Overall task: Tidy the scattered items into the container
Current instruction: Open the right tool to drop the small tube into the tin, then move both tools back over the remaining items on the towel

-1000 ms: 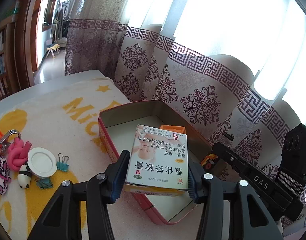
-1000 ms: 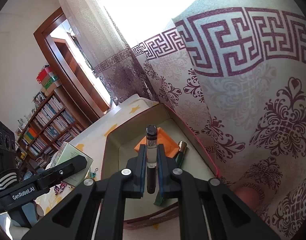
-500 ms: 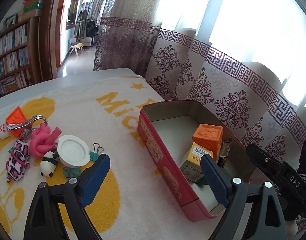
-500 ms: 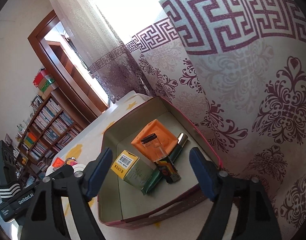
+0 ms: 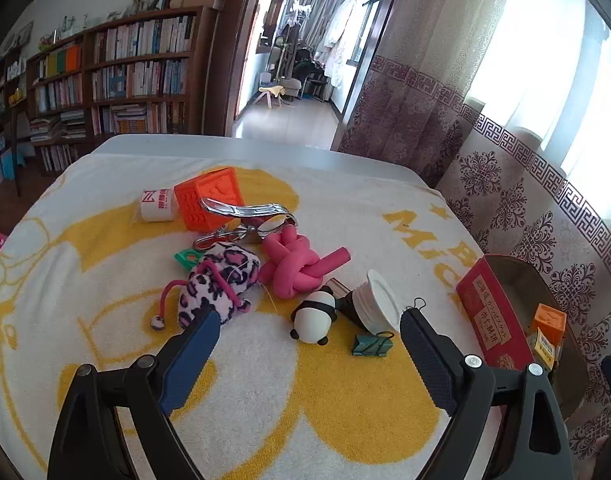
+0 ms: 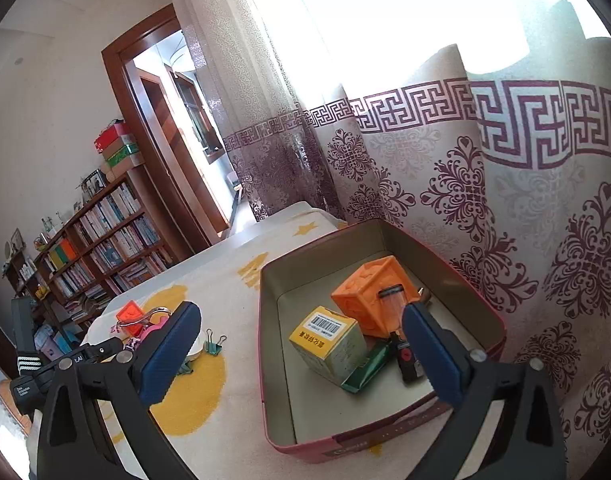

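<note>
The container [image 6: 381, 436], a red tin at the bench's curtain-side edge, holds an orange cube [image 6: 369, 300] and a yellow box [image 6: 325, 336]. Right gripper [image 6: 301, 344] jaws opening, empty; left gripper [image 5: 305, 344] released above the panda toy [image 5: 313, 318].

Scattered items are lying left of the tin [image 5: 490, 312] on the surface [image 5: 345, 400]: panda [image 5: 314, 317] nearest, knot [image 5: 295, 266] behind it, cube [image 5: 209, 198] farthest.

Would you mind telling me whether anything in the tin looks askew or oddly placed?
Yes. In the tin, the yellow box sits tilted on one corner instead of flat, and a clear vial leans against the orange cube. Nothing looks spilled or damaged.
</note>
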Demonstrator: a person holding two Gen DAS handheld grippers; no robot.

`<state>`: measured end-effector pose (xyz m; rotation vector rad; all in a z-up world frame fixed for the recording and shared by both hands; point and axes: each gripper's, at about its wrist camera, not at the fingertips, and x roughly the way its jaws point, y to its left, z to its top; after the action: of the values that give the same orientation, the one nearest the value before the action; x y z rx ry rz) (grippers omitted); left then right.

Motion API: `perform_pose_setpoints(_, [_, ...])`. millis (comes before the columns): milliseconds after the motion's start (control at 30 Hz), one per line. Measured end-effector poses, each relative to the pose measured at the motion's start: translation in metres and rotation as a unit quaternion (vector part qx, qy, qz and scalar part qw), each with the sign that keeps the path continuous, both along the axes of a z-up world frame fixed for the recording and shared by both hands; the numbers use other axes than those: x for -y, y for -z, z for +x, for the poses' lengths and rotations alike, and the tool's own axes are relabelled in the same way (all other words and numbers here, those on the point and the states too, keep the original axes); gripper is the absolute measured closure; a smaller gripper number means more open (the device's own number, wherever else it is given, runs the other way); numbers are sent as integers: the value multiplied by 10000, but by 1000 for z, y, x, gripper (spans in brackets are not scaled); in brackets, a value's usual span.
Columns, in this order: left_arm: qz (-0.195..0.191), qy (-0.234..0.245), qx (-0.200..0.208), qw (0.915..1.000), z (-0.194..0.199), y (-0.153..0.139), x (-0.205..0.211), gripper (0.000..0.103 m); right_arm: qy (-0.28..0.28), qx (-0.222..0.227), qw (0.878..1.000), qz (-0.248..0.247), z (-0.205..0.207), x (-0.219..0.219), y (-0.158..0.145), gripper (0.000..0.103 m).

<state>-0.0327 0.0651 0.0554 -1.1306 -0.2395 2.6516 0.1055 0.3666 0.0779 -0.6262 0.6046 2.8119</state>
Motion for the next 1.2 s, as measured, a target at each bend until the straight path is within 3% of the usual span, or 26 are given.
perform_pose_setpoints(333, [-94,-727,135,9972,-5,17,78,9,-1073,287,9933,331,-43,69,8,1])
perform_pose_setpoints(500, [-165,-788,263,9964,-9,27,87,9,-1605,573,9840,516,-66,103,22,1])
perform_pose_setpoints(600, [-398,-753,156,9962,-9,27,81,9,-1803,664,9796,586,-77,119,32,1])
perform_pose_setpoints(900, [-586,-532,291,9964,-17,40,67,9,-1905,921,9755,598,-89,136,61,1])
perform_pose_setpoints(1033, [-534,-490,447,9964,-23,43,61,9,-1853,954,9769,481,-90,130,62,1])
perform_pose_setpoints(1200, [-782,-82,468,9958,-31,32,41,9,-1675,863,9816,306,-86,120,59,1])
